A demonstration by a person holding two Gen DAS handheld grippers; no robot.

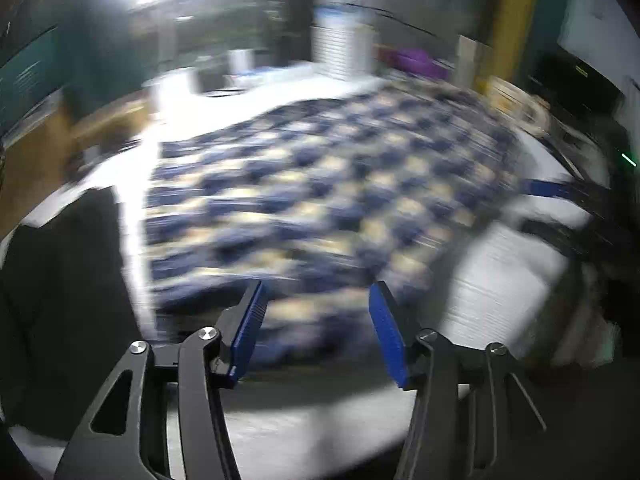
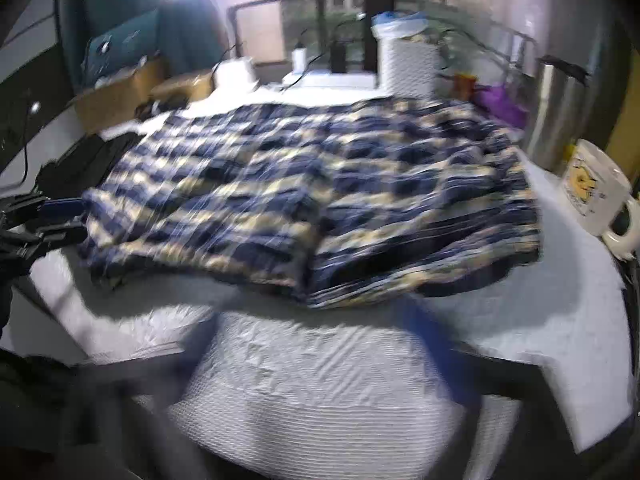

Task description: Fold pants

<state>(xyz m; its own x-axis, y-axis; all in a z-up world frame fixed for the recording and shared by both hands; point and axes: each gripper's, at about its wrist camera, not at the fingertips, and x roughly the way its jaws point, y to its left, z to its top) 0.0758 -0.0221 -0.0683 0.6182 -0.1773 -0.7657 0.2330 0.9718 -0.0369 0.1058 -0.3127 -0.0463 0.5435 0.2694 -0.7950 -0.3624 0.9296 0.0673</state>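
Blue and cream plaid pants [image 2: 312, 192] lie spread on a white textured table cover [image 2: 560, 312], folded over with one layer on top. In the left wrist view the pants [image 1: 320, 200] fill the middle, blurred by motion. My left gripper [image 1: 316, 300] is open, its blue pads [image 1: 248, 328] just above the pants' near edge, holding nothing. It also shows in the right wrist view [image 2: 60, 216] at the pants' left edge. My right gripper [image 2: 332, 360] is a motion blur at the bottom, with a faint blue pad [image 2: 436, 344]; its jaws are unclear.
A white mug [image 2: 596, 192] stands at the right table edge, beside a steel flask [image 2: 556, 112]. A white cylinder container [image 2: 408, 60], purple item [image 2: 500, 104] and cardboard boxes [image 2: 124, 92] sit at the back. A dark item [image 2: 84, 160] lies left of the pants.
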